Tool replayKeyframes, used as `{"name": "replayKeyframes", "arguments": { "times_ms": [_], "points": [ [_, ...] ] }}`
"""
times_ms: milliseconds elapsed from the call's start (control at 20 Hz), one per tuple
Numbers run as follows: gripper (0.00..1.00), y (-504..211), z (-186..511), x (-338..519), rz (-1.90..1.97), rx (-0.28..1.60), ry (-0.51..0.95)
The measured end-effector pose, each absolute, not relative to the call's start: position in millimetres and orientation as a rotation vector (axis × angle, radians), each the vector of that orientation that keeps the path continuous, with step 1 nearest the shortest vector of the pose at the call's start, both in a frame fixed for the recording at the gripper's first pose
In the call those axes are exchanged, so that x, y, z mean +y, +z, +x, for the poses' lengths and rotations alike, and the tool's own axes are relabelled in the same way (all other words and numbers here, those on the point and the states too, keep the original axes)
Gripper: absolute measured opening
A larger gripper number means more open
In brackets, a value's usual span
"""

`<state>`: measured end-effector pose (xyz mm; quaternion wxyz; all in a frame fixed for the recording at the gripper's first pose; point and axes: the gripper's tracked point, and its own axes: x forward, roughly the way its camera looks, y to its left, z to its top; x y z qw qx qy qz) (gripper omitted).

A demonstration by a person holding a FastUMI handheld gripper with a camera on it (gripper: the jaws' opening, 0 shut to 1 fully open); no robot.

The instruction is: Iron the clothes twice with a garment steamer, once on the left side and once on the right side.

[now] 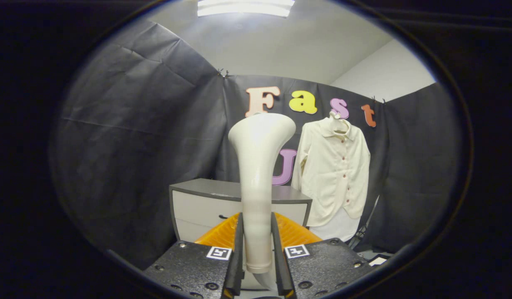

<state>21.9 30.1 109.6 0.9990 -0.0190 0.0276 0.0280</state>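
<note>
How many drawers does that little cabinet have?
2 show on the cabinet beyond the gripper, which is shut on the steamer: upper drawer, lower drawer. More may hide below.

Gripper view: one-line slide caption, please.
Gripper shut on the upright steamer head, a cream shirt hanging beyond it beside a grey drawer cabinet.
</note>
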Motion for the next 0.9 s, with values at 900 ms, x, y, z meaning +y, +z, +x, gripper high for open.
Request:
{"name": "replayKeyframes", "arguments": {
  "times_ms": [900],
  "points": [
    [0.32, 104, 32, 34, -0.015, 0.070, 0.067]
  ]
}}
